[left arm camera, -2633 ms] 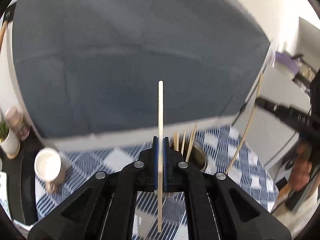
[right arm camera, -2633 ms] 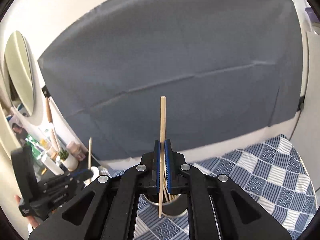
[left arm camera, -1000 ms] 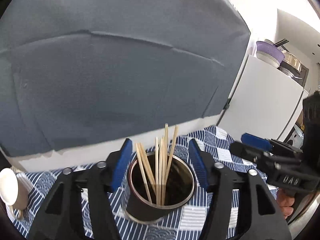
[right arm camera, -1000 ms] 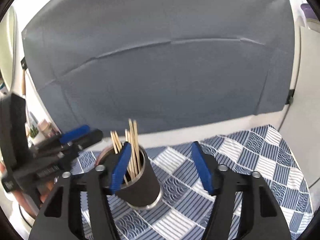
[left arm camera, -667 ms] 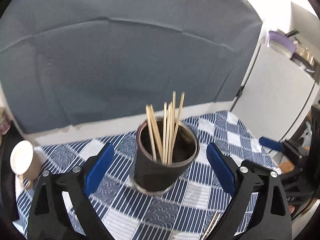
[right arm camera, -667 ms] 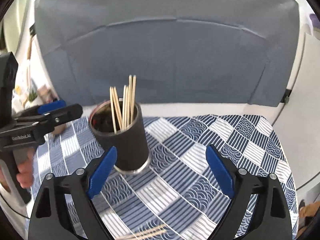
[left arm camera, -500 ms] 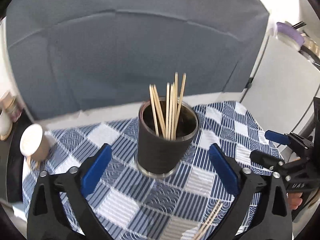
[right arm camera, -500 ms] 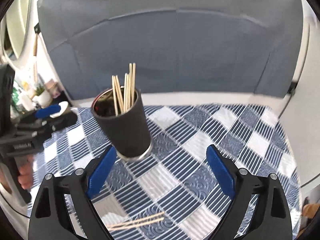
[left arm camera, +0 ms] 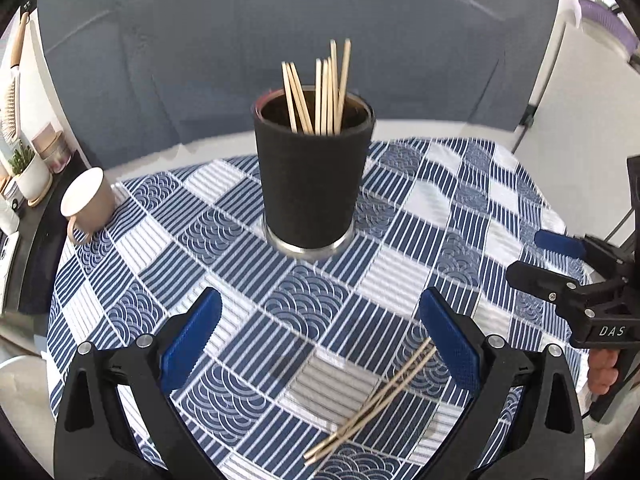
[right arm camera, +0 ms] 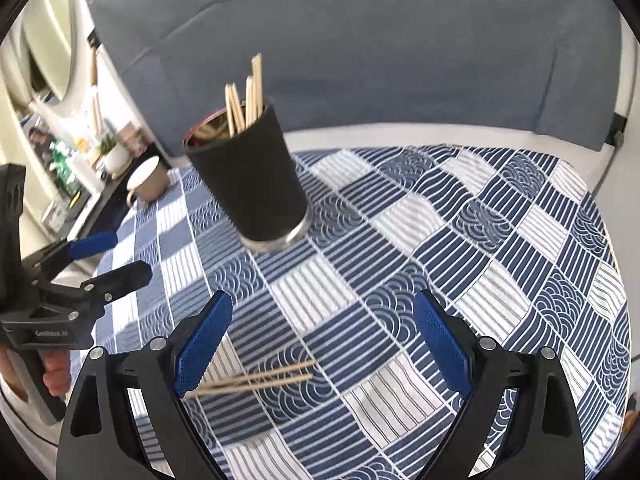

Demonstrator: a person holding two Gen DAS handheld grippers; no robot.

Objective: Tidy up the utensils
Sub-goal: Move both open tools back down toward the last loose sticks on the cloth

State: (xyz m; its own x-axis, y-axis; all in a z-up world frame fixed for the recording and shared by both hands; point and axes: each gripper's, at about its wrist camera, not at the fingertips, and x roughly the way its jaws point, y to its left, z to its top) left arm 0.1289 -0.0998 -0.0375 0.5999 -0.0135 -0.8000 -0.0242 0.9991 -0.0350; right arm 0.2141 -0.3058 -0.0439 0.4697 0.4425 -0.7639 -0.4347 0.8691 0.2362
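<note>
A black cup (left arm camera: 314, 178) with a steel base stands upright mid-table and holds several wooden chopsticks (left arm camera: 320, 92); it also shows in the right wrist view (right arm camera: 250, 184). A few loose chopsticks (left arm camera: 376, 402) lie on the blue checked tablecloth (left arm camera: 400, 272) near the front, also in the right wrist view (right arm camera: 256, 378). My left gripper (left arm camera: 318, 348) is open and empty, above the cloth just left of the loose sticks. My right gripper (right arm camera: 320, 344) is open and empty, above the loose sticks.
A beige mug (left arm camera: 86, 204) stands at the table's left edge. A shelf with a potted plant (left arm camera: 28, 168) and jars is beyond it. A grey sofa back (left arm camera: 280, 40) is behind the table. A white cabinet (left arm camera: 580, 100) is at the right.
Both grippers opened after dropping their chopsticks into the cup, then pulled back and down toward the table front. The loose chopsticks came into view.
</note>
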